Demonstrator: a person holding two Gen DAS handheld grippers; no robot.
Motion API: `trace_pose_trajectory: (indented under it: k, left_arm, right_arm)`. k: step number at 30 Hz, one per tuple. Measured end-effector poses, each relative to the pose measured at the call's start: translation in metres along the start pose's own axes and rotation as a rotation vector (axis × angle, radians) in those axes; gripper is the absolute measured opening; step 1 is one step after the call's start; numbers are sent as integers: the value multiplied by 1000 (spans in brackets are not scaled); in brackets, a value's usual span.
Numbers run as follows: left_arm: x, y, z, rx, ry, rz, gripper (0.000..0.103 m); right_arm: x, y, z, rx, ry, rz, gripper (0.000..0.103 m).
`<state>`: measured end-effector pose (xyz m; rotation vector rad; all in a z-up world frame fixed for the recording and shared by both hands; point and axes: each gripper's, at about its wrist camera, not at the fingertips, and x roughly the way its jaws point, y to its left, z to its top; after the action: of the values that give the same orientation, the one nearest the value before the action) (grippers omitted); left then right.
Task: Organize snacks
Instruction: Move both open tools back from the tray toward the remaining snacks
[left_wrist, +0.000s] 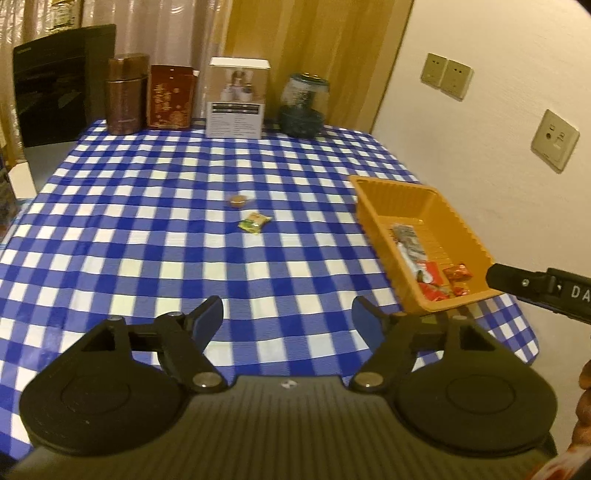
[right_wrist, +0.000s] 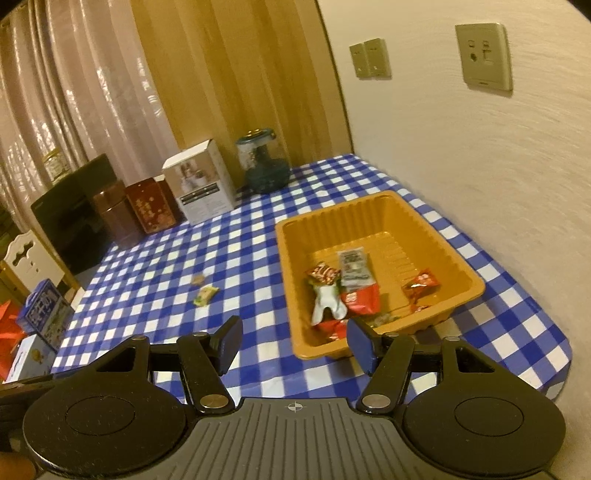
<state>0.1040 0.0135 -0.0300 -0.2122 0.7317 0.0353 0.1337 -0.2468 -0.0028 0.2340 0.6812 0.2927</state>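
Tabletop (left_wrist: 147, 229), blue-and-white checked cloth.

Left tongs (left_wrist: 287, 317): spread wide, nothing between the pads, held above the cloth near the front edge.

Right tongs (right_wrist: 293, 345): spread, nothing pinched, held above the front left corner of the orange tray (right_wrist: 469, 273); in the left wrist view one of its fingers shows at the tray's near right corner.

Loose snacks, on the cloth well ahead of the left tongs and left of the tray:
- green-and-yellow wrapped snack (left_wrist: 254, 221);
- small round brown sweet (left_wrist: 238, 200), just beyond it.

Orange tray, ribbed, on the right side of the tabletop near the wall. Contents:
- grey printed packet (right_wrist: 354, 266), lying flat;
- red-and-white packet (right_wrist: 360, 300), partly under the grey one;
- white-and-green wrapper (right_wrist: 327, 302) with a red patterned sweet (right_wrist: 322, 274) at its far end;
- red wrapped sweet (right_wrist: 421, 283), apart on the right.

Back edge of the tabletop, left to right: brown canister (left_wrist: 123, 94), red tin (left_wrist: 170, 96), white box (left_wrist: 236, 99), dark glass jar (left_wrist: 303, 105).
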Motion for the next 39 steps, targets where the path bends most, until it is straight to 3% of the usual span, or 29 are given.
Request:
trace_pose_trajectory:
  k: [13, 22, 29, 39]
  left_arm:
    - [-4, 37, -1, -16, 0, 53, 85]
    - [12, 71, 18, -10, -8, 93, 88]
    - [42, 95, 43, 17, -23, 101, 88]
    - [103, 123, 65, 65, -69, 125, 89]
  right_arm:
    - [6, 30, -4, -45, 7, 31, 63]
    - [32, 59, -5, -100, 19, 63, 63]
    - [76, 84, -4, -146, 37, 87, 63]
    - [174, 104, -8, -184, 94, 95, 63]
